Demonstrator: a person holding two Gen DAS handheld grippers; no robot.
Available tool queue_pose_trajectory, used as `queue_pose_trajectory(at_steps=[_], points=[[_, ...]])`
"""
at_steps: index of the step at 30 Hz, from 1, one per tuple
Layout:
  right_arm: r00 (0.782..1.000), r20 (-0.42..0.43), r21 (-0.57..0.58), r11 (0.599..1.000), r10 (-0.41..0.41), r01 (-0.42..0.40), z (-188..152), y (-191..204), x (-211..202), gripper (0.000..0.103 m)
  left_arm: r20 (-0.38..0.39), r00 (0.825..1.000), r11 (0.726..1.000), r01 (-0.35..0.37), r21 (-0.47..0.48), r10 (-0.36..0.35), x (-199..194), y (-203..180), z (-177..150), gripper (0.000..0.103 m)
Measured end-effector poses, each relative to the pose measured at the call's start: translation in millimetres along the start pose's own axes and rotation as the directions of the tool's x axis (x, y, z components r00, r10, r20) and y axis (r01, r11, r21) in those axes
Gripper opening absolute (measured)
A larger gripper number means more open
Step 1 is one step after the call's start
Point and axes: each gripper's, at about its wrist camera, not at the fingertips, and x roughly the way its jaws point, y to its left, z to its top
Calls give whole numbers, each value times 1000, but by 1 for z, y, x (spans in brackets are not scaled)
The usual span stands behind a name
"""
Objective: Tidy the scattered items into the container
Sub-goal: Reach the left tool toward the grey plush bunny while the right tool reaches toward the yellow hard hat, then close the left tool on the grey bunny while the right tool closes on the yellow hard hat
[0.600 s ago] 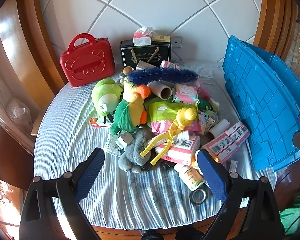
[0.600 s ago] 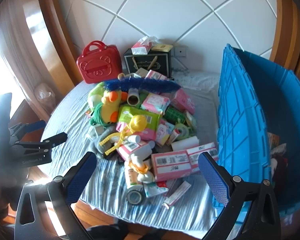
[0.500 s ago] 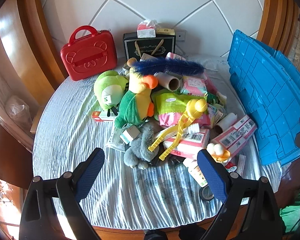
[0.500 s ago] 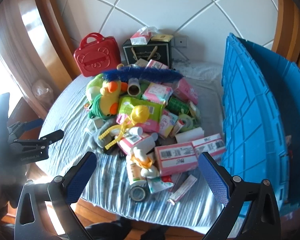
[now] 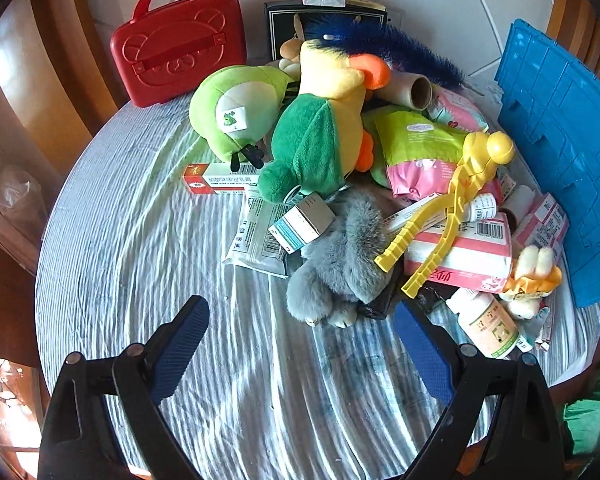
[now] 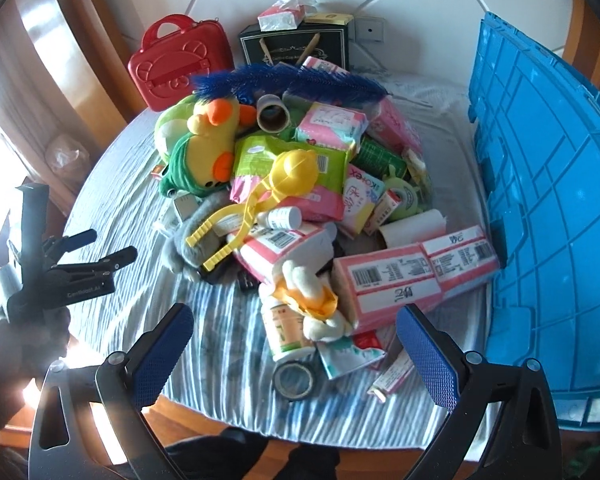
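A heap of items lies on a round table with a striped cloth (image 5: 140, 240): a green and yellow plush parrot (image 5: 320, 132), a grey plush toy (image 5: 340, 264), yellow plastic tongs (image 5: 452, 208), pink tissue packs (image 6: 412, 276), a white bottle (image 6: 284, 328) and a tape roll (image 6: 294, 378). The blue crate (image 6: 548, 200) stands at the table's right edge. My left gripper (image 5: 300, 344) is open just short of the grey plush, nothing between its fingers. My right gripper (image 6: 296, 340) is open over the bottle and a small plush (image 6: 312, 296), not touching them.
A red bear case (image 5: 180, 48) and a black gift bag (image 6: 296, 46) with a tissue pack on top stand at the back by the wall. A long blue feather (image 6: 288, 80) lies across the heap. The left gripper's body (image 6: 60, 276) shows at the left in the right wrist view.
Both grippers have moved forward and down toward the heap, which now looks larger and nearer. Both stay open. Nothing on the table has shifted.
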Motion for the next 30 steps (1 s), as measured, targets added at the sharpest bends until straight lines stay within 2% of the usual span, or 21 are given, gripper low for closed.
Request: queue_pose_trajectory(at_steps=[5,7,9,16,17,19,21,24,30], points=[[999,-44,19,1000,-13,14,-3,1,21,103,-12,1000,999,22,41,-22,43,-4,10,95],[998,-56,24,1000,-18,20,-4,1,27,103,-25,999,999,42,34,-41,63,-6,15,94],[997,-68,30,999,-23,25,-6,2,33,103,-44,997,997,72,19,-71,82,-8,20,88],[993,-111,48,998,-34,39,-12,1,53,103,-91,988,992,123,12,-121,121,-22,30,87],[993,-115,49,998,-35,41,-12,0,56,103,-96,988,992,125,3,-124,124,-22,31,76],[992,-122,52,998,-33,40,-11,0,61,103,-88,986,990,137,-27,-139,124,-20,32,66],[992,-123,45,998,-34,39,-9,2,66,103,-87,983,987,160,-33,-162,120,-19,31,51],[993,-115,30,999,-31,34,-3,6,74,103,-70,982,984,176,-15,-176,109,-16,25,40],[998,-25,13,999,-50,50,26,11,96,103,-30,980,980,196,-18,-196,82,-5,15,33]])
